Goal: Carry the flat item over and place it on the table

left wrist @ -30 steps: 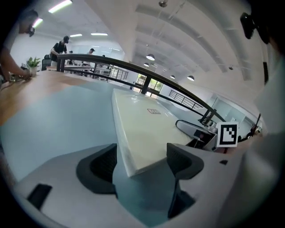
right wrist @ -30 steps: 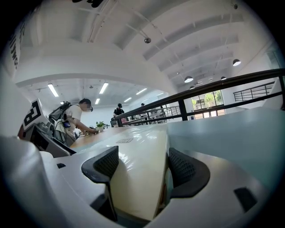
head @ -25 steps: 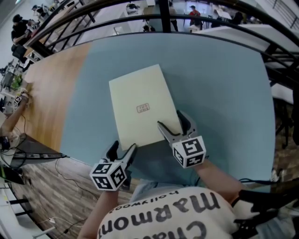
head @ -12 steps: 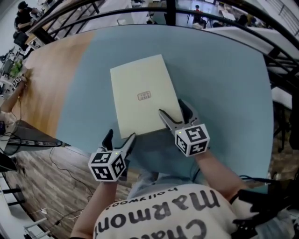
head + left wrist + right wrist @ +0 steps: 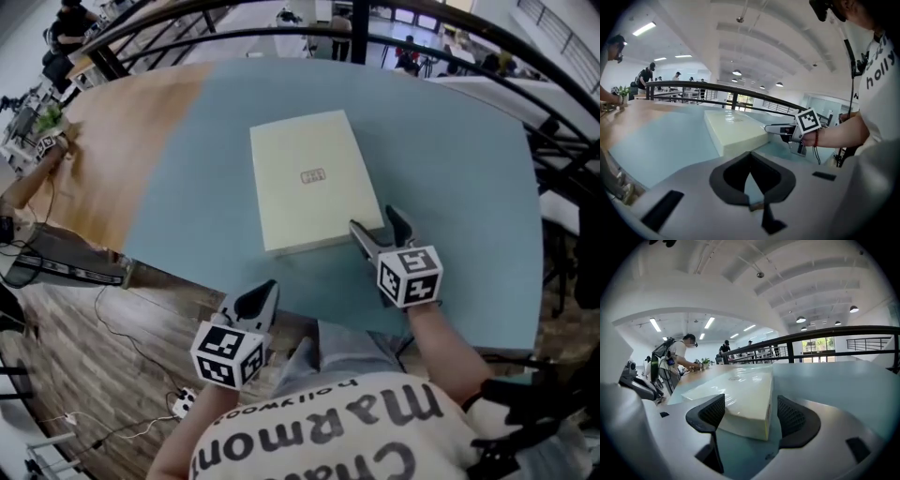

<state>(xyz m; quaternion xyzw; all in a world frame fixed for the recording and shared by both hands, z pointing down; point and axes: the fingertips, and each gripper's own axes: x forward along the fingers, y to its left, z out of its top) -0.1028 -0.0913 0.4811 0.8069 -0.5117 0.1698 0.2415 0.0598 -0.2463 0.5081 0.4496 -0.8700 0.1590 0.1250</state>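
Your left tongs [image 5: 258, 300] have just pressed together, empty, drawn back off the flat cream rectangular box [image 5: 314, 178]. Right tongs [image 5: 375, 222] straddle its near right corner, spread. It rests on the teal table [image 5: 459, 159], apparently placed.

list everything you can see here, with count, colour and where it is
flat box: one, cream, lying flat on the table's blue part
table: one, blue top with a wooden stretch at its left
railing: one, black, beyond the table's far edge
power strip: one, white, on the floor below the table's near edge
people: several, far off at other tables
shirt: one, white with dark lettering, on the person holding the tools
left tool: one, white with black pads, at the table's near edge, clear of the box, jaws just closed together on nothing
right tool: one, same colours, jaws apart around the box's near right corner
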